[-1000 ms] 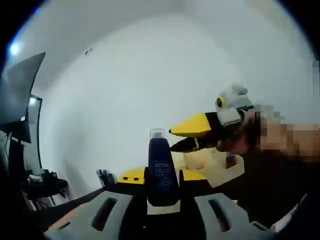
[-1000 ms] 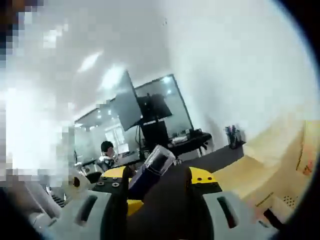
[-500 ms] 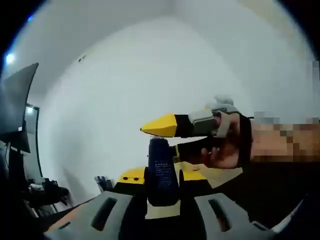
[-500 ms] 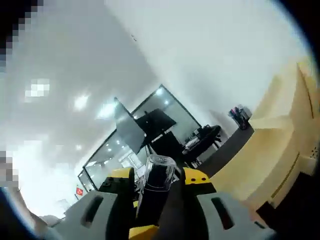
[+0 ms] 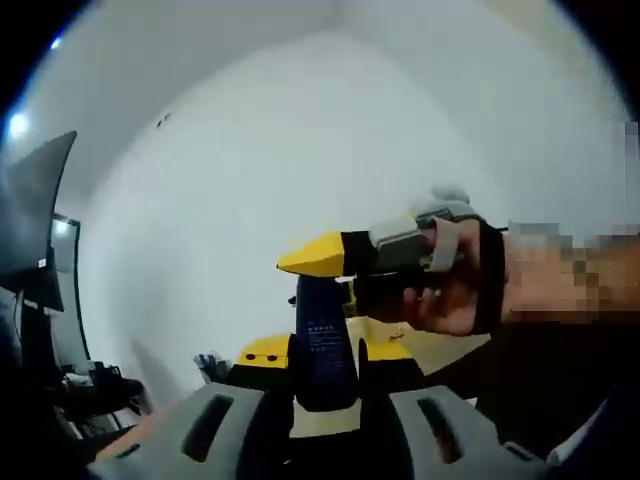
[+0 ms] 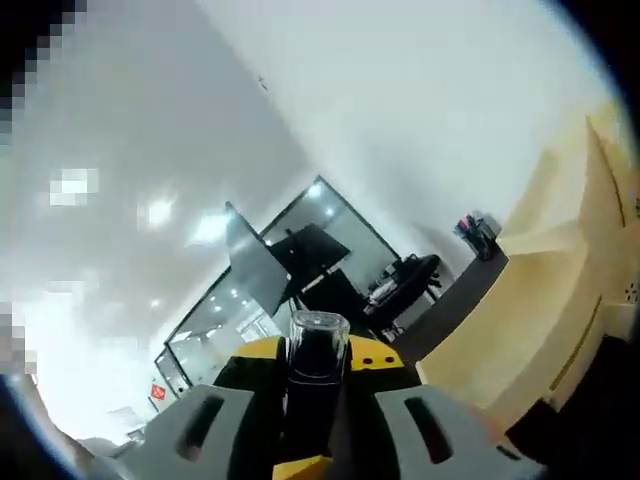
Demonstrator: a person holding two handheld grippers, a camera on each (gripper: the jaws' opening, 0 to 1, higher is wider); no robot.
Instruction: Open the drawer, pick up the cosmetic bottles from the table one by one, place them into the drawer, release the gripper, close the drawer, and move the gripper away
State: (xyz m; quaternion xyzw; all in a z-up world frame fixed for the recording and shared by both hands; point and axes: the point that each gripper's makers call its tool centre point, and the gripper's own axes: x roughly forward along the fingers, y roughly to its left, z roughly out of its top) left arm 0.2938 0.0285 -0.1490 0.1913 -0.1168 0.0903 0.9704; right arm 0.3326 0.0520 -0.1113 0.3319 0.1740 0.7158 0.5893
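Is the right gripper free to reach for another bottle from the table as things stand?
Probably not. The right gripper is already shut on a dark bottle with a clear cap, so it has no free grip. The left gripper is likewise holding a dark blue bottle.

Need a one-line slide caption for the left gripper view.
Left gripper holds a dark blue bottle upright while the right gripper crosses above it against a white wall.

the dark blue bottle (image 5: 322,345) carries pale label print (too blurred to read), nothing else legible.
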